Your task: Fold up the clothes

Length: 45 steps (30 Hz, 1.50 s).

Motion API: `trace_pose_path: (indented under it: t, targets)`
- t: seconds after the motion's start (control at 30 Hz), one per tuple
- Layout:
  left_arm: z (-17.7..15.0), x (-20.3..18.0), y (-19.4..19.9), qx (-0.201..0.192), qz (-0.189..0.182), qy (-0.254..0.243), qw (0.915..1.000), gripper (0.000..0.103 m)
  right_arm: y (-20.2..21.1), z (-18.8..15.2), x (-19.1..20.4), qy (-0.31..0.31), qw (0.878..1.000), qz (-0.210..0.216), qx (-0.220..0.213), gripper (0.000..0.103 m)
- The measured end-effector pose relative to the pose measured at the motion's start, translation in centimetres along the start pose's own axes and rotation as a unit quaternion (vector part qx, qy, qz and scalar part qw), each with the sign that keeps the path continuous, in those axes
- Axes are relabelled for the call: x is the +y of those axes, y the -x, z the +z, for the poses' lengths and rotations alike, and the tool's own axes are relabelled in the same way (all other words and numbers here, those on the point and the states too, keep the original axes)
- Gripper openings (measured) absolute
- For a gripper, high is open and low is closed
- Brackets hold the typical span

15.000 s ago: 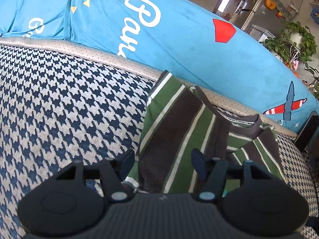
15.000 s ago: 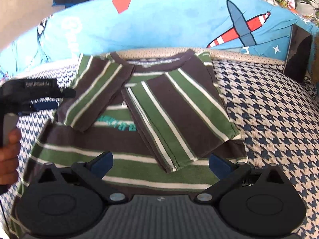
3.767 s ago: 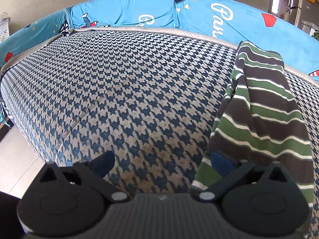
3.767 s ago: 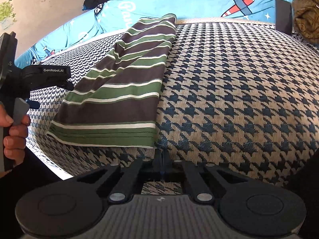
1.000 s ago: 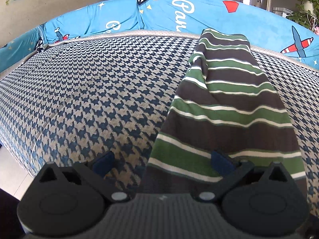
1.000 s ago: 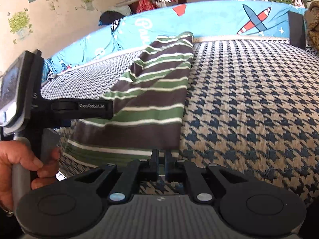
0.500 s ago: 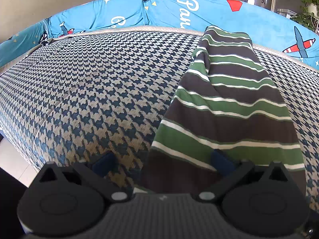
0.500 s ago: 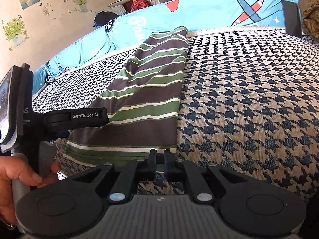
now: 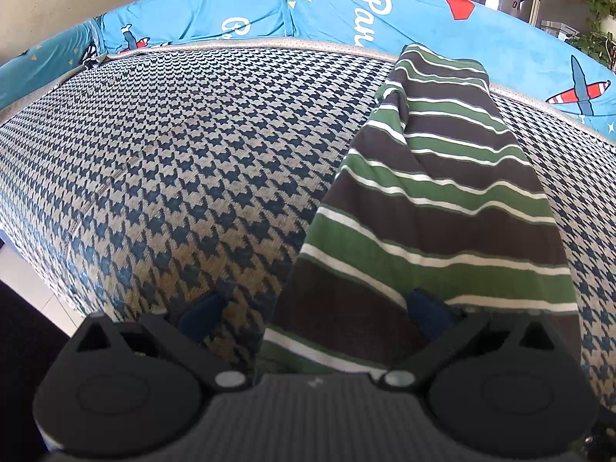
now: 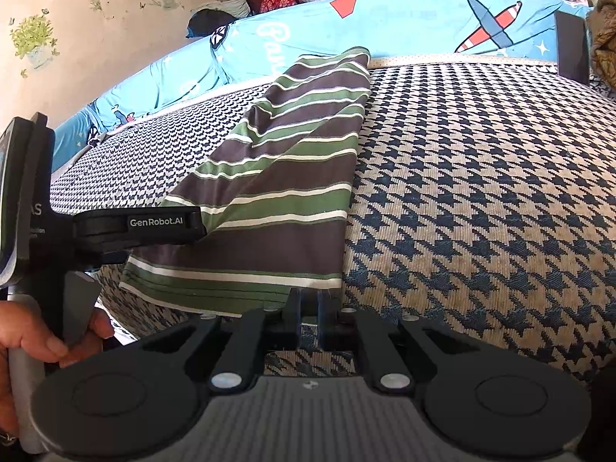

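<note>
A green, brown and white striped shirt point(image 9: 442, 208) point(image 10: 292, 200) lies folded into a long strip on the houndstooth cushion point(image 9: 184, 161), running from the near edge to the blue backrest. My right gripper point(image 10: 308, 308) is shut on the hem's near right corner, which is raised slightly. My left gripper point(image 9: 313, 312) is open at the near left corner. The shirt's left edge lies between its blue fingertips point(image 9: 427, 312). In the right wrist view the left gripper point(image 10: 165, 227) reaches over that edge, held by a hand point(image 10: 42, 342).
A blue backrest cover point(image 9: 346, 11) point(image 10: 404, 27) with plane prints runs along the far side. A dark pillow point(image 10: 571, 46) and brown cloth point(image 10: 604, 34) sit at the far right. The cushion's front edge drops to the floor point(image 9: 34, 288) at the left.
The left gripper has shifted only slightly at the shirt's near left corner. The right gripper has kept its hold and place.
</note>
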<state>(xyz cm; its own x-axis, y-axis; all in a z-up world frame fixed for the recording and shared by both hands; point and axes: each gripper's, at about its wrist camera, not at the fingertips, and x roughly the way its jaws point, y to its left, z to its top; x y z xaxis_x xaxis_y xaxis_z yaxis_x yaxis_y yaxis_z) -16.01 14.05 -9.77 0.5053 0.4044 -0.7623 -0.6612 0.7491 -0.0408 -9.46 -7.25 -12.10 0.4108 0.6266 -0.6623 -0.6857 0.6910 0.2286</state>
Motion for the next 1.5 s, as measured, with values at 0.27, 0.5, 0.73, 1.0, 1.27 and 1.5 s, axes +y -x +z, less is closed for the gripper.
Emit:
trace_pose_path:
  t: [0.27,0.5,0.73,1.0,1.27,1.5]
  targets:
    - [0.3,0.1,0.4,-0.007,0.008,0.006,0.9999,0.103,0.5,0.8,0.7,0.016,0.999,-0.008,-0.036,0.01]
    - [0.2,-0.5,0.4,-0.014,0.02,-0.004,0.9997,0.103,-1.1,3.0,0.9,0.001,0.999,-0.005,-0.048,0.01]
    - [-0.2,-0.3,0.2,-0.006,0.018,0.013,0.9997,0.103,-1.3,2.2,0.2,-0.02,1.0,-0.009,-0.016,0.021]
    - [-0.5,-0.1,0.3,-0.001,0.012,0.02,0.9997,0.103,-0.9,1.4,-0.1,-0.024,1.0,-0.016,-0.002,0.023]
    - [-0.9,0.1,0.8,0.01,0.001,0.023,0.9997,0.103,-0.8,1.7,0.1,-0.004,1.0,-0.013,0.02,0.026]
    - [-1.5,-1.5,2.5,-0.024,0.007,-0.024,0.9994,0.103,-0.5,3.0,0.7,0.065,0.996,0.02,0.065,0.036]
